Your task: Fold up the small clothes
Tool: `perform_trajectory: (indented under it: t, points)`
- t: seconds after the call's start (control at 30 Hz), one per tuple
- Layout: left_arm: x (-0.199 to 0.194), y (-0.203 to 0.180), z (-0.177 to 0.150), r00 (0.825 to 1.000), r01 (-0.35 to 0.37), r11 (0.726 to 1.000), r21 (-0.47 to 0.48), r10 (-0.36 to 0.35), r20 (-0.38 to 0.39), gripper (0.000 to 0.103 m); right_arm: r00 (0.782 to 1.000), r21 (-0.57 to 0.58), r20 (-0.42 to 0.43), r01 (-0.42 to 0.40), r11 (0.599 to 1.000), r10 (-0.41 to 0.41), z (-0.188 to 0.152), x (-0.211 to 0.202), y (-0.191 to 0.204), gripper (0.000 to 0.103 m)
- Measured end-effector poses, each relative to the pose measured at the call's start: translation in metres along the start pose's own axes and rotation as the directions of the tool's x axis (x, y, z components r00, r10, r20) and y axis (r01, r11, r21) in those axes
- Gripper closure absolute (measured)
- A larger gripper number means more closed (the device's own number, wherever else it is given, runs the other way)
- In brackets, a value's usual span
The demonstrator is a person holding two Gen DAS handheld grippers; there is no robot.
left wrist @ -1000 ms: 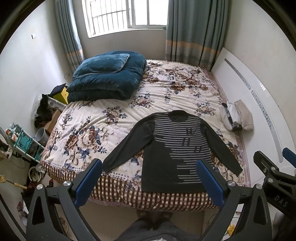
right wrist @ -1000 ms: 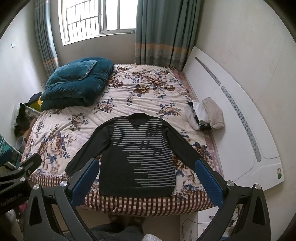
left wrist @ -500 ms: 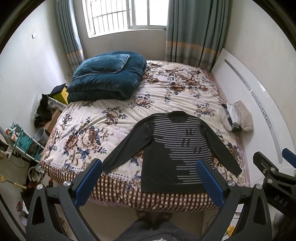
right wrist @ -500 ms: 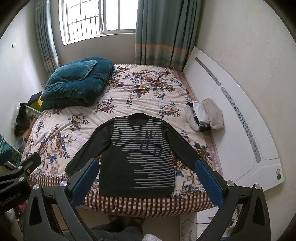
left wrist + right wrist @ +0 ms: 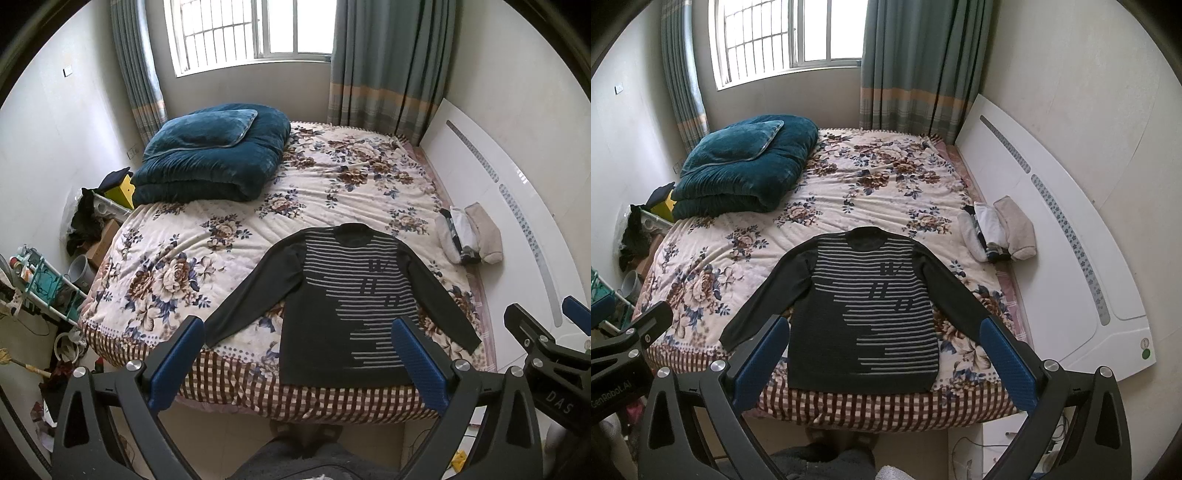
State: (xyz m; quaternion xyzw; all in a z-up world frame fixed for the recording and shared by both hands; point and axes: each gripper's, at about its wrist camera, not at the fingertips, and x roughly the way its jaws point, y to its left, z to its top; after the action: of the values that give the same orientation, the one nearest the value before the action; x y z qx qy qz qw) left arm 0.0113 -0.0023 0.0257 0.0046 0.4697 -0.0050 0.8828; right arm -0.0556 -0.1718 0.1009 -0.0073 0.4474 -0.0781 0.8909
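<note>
Sweater [image 5: 343, 306]: laid flat at the bed's [image 5: 221, 229] near edge, collar pointed away. Left tool [image 5: 295, 362] and right tool [image 5: 882, 360]: held apart, empty, above the hem; neither is set clearly nearer.

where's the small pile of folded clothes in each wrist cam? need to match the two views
Left wrist: the pile of folded clothes lies at the right edge of the bed, against the white headboard.
Right wrist: the same pile sits right of centre, again beside the headboard.
Shared landmark: the striped sweater, spread flat, left of the pile and nearer the camera.
</note>
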Motion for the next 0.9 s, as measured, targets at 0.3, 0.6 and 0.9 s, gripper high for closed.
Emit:
perform_trajectory:
  t: [0.3,0.6,0.9]
  points:
    - [0.009,-0.012,0.017,1.0,0.01,1.0,0.014,-0.01,-0.003,0.0,1.0,0.008,-0.003,0.005,1.0,-0.005,0.0,0.0,-0.001,0.0]
    - [0.103,-0.018,0.033,0.997,-0.04,0.995,0.091,0.034,0.074,0.0,0.993,0.215,-0.101,0.078,0.973,-0.058,-0.005,0.083,-0.065,0.0]
    - [0.265,-0.065,0.03,0.994,-0.086,0.991,0.101,0.092,-0.056,0.0,0.948,0.42,-0.283,0.259,0.87,-0.145,-0.074,0.256,-0.201,0.0]
